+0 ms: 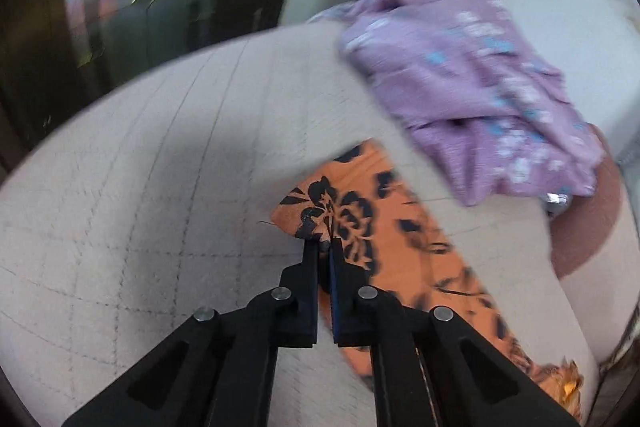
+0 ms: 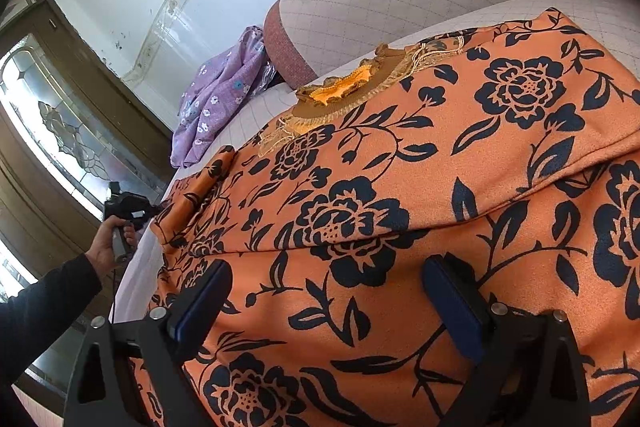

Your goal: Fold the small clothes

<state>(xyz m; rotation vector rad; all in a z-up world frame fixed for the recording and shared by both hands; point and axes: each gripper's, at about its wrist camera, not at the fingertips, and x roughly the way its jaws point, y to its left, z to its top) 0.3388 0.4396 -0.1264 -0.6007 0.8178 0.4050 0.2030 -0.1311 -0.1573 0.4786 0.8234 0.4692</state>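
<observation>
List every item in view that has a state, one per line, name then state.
left gripper: shut, pinching a corner of the orange garment.
right gripper: open, jaws wide over the orange garment, nothing gripped.
orange floral garment: spread on the quilted surface, one side folded over.
purple floral garment: crumpled, unfolded, lying at the surface's edge.
quilted surface: partly covered by both garments.

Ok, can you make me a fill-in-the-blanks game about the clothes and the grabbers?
1. The left hand-held gripper is shut on the ____ flowered top.
2. The right hand-held gripper has its jaws ____ over that top.
3. The crumpled garment beyond is ____ with small flowers.

Missing words: orange; open; purple
</observation>
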